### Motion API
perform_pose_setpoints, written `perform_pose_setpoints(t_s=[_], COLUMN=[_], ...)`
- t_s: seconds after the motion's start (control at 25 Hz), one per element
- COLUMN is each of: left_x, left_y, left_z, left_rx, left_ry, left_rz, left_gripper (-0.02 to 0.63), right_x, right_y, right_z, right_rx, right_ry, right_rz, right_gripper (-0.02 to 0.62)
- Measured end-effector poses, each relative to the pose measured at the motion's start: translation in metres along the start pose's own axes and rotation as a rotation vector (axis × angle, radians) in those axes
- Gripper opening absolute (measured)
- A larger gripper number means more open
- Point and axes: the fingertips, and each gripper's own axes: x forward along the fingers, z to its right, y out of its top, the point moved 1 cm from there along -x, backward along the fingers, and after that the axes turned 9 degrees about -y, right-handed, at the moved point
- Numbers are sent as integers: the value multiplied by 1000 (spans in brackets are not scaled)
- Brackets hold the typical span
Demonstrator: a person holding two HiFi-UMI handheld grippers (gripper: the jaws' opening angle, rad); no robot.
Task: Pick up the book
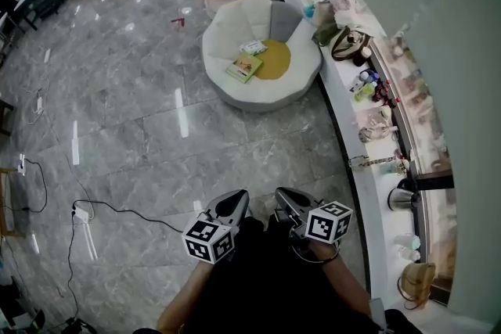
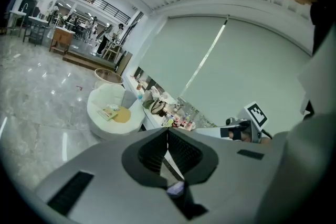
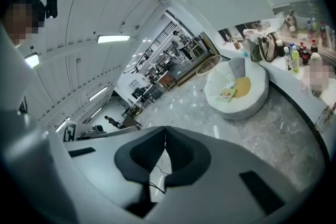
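Left gripper (image 1: 232, 202) and right gripper (image 1: 286, 199) are side by side at the bottom centre of the head view, each with its jaws pressed together on nothing. The book (image 1: 244, 68) lies on a white chair (image 1: 262, 100) at upper centre, beside a yellow cushion (image 1: 275, 59) and well apart from both grippers.

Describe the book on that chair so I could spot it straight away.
Find the round white shell-shaped armchair on the grey marble floor, beside the curved white counter. On its seat lies a round yellow cushion, with the flat green-covered book at the cushion's left in the head view. It is larger and greener than the small pale packet just beyond it.
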Motion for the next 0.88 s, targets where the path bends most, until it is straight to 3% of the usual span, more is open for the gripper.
perform_pose_setpoints(t_s=[0.36, 0.88], left_x=[-16, 14], left_y=[-9, 0], left_z=[-15, -27], left_rx=[-28, -33], left_ry=[-3, -8], left_rz=[-36, -77], left_gripper=[14, 14], right_x=[2, 14], right_y=[-10, 9], right_z=[-6, 20], right_rx=[35, 83], right_ry=[-43, -63], right_rz=[-3, 7], right_gripper=[17, 17])
